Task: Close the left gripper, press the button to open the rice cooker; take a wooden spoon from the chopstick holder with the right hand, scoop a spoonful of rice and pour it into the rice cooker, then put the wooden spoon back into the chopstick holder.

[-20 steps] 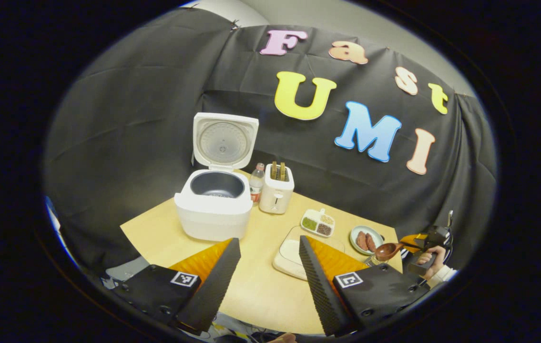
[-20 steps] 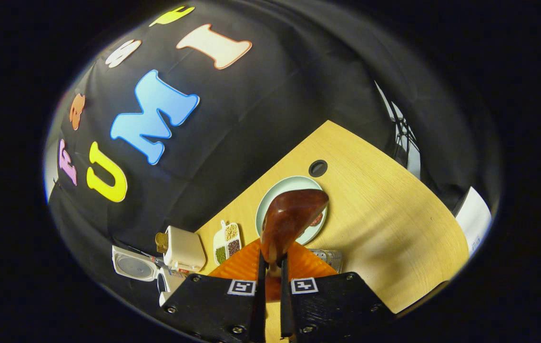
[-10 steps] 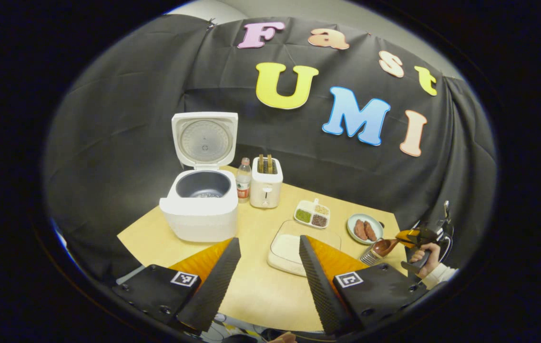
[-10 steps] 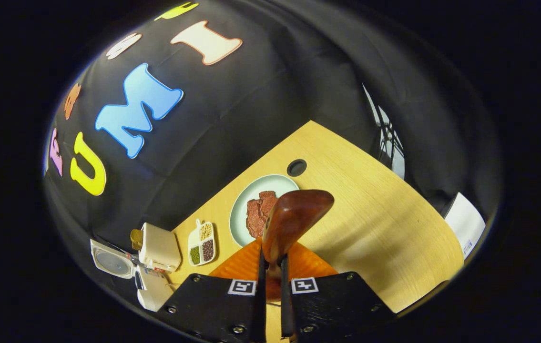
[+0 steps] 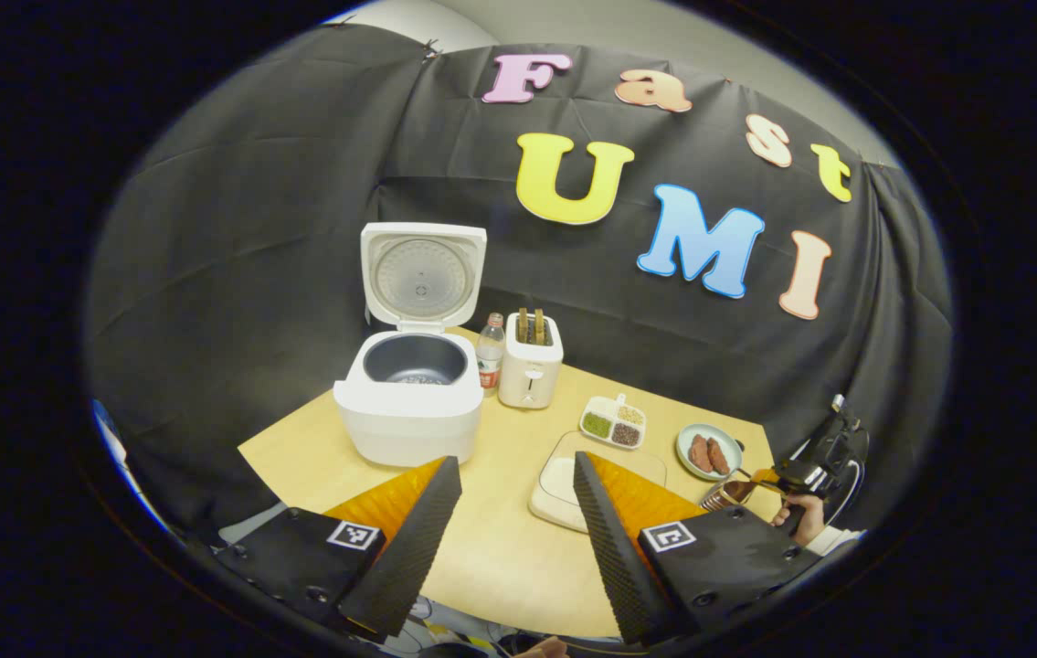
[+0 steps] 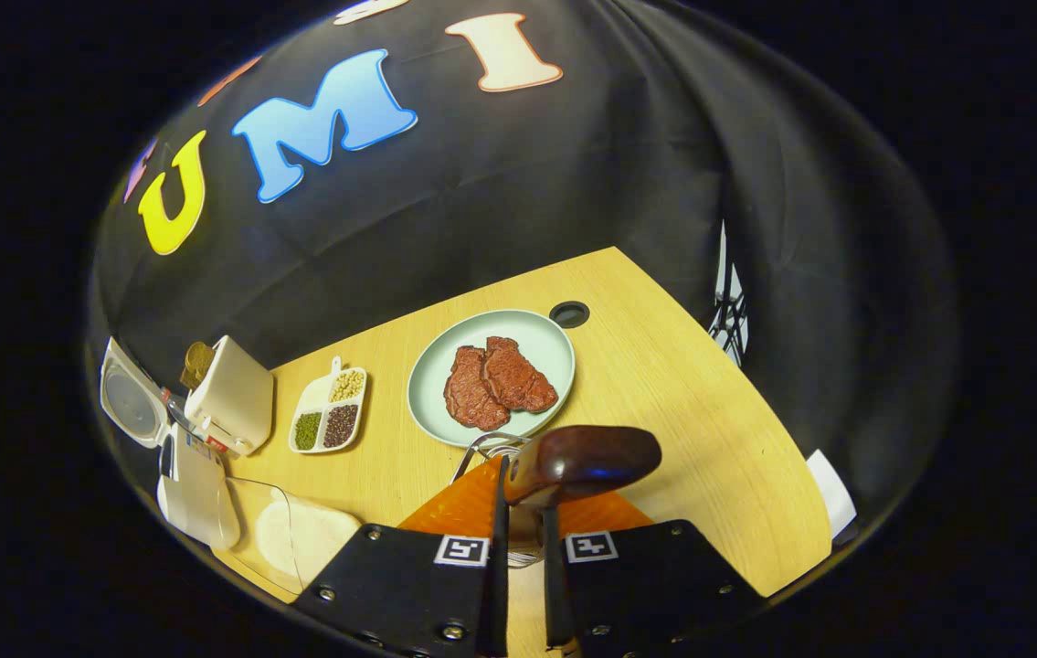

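1. The step in hand looks like the last one: returning the wooden spoon (image 6: 573, 460) to the chopstick holder (image 6: 486, 448). The rice cooker (image 5: 410, 408) already stands with its lid up, and a few grains seem to lie in its pot, though they are too small to be sure of.

2. The right hand-held gripper (image 6: 520, 539) is clamped narrow on the spoon's handle, both fingers pressing it. The bowl juts forward just beyond the fingertips, with the holder's metal rim right below and in front of them.

3. In the left gripper view the spoon's bowl sits at the holder's mouth, off to the far right of that gripper; whether it is already inside I cannot tell.

4. The next move, as I judge it, calls for lowering the spoon until the holder carries it, then letting the fingers part and lifting clear without tipping the holder.

5. The left hand-held gripper (image 5: 513, 516) is wide apart and holds nothing, above the near edge of the desk (image 5: 500, 548). The cooker stands ahead and slightly left of it; the rice dish (image 5: 559, 480) lies just beyond its right finger.
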Tool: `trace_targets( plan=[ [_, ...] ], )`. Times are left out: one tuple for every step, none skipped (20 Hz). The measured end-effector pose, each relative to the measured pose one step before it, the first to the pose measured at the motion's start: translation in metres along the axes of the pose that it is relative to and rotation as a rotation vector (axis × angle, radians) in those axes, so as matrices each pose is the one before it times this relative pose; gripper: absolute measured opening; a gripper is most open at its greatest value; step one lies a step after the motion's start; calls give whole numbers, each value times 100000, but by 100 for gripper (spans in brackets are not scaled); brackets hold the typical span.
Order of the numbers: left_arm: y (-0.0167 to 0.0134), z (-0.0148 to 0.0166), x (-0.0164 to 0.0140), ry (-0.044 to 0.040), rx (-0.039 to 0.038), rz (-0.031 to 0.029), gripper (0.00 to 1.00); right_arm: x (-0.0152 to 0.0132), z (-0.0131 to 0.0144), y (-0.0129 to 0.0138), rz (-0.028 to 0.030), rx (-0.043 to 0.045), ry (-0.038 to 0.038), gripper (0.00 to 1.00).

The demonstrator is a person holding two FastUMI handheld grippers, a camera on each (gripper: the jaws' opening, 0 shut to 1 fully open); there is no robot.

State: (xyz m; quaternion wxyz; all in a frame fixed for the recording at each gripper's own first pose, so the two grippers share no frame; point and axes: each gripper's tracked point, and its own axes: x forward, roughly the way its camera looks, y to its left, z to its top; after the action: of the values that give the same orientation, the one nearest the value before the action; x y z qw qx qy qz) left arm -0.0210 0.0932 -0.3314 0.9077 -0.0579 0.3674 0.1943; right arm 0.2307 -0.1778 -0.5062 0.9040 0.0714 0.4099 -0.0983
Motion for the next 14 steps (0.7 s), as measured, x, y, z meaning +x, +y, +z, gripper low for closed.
trace_targets(
  plan=[
    [315, -84, -128, 22, -441, 432, 83, -271, -91, -306, -809, -48, 563, 19],
    [337, -189, -90, 21, -562, 475, 84, -119, -23, -406, -720, 453, -210, 20],
    [224, -170, -130, -215, -565, 205, 84, -260, -214, -304, -692, 565, 291, 24],
    [238, 41, -90, -340, -351, 243, 84, -247, -192, -394, -535, 701, -4, 25],
    [223, -180, -71, -215, -239, 158, 84, -242, -201, -276, -500, 767, 142, 29],
    [214, 67, -34, -181, -293, 17, 84, -42, -374, -207, -384, 1041, 281, 33],
    [92, 27, 0, -383, -353, -200, 84, -236, -266, -141, -730, 744, 1292, 43],
    [158, 277, 3, -636, -179, -247, 84, -334, -364, -203, -237, 198, 1012, 48],
    [118, 221, 40, -755, 45, -180, 84, -187, -243, -147, -230, -175, 277, 43],
    [159, 368, 14, -937, 137, -307, 84, -412, -107, -278, -1185, 86, -76, 54],
    [74, 440, 15, -1227, 277, -440, 89, -427, 117, -216, -955, 1564, -833, 61],
    [92, 482, 29, -1208, 605, -529, 89, -483, 367, 13, -23, 4108, -2969, 76],
    [148, 472, 166, -1328, 932, -677, 89, -568, 861, 74, 691, 5614, -3043, 91],
    [131, 464, 255, -1400, 1160, -895, 89, -700, 104, 153, 954, 5599, -2228, 97]
  ],
)
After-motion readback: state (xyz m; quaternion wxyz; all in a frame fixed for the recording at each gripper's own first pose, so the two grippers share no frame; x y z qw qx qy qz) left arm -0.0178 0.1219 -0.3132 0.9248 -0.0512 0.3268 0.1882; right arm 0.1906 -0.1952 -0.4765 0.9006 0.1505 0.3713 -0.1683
